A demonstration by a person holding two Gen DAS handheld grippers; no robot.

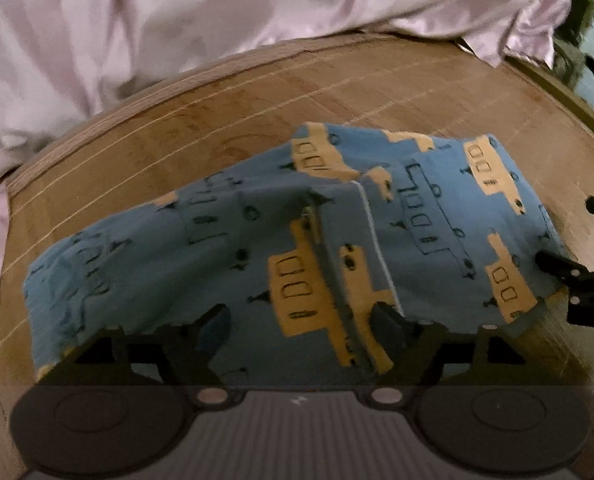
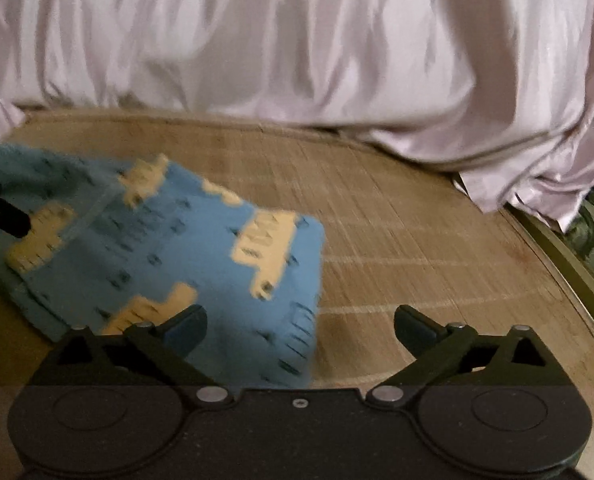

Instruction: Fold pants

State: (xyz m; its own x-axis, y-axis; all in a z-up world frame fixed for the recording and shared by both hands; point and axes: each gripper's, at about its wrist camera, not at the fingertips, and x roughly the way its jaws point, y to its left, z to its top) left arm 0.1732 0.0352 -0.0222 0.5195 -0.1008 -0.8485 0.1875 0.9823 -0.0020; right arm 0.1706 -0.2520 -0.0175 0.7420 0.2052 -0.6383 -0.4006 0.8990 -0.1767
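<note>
The pants (image 1: 217,248) are blue with yellow vehicle prints and lie folded in a bundle on a woven bamboo mat (image 1: 177,132). A fold edge runs down the middle of the bundle. My left gripper (image 1: 301,320) hovers over the near edge with its jaws wide apart, the cloth lying loose under them. In the right wrist view the pants (image 2: 157,248) lie to the left. My right gripper (image 2: 300,320) stands open at their right corner, its left pad over the cloth and its right pad over bare mat (image 2: 417,240). The right gripper's fingers (image 1: 557,266) show at the pants' right end.
A pale pink satin sheet (image 2: 297,40) hangs in folds along the far side of the mat and reaches its far right corner (image 1: 529,28). The mat's raised dark rim (image 2: 569,268) curves along the right, with dark clutter beyond it.
</note>
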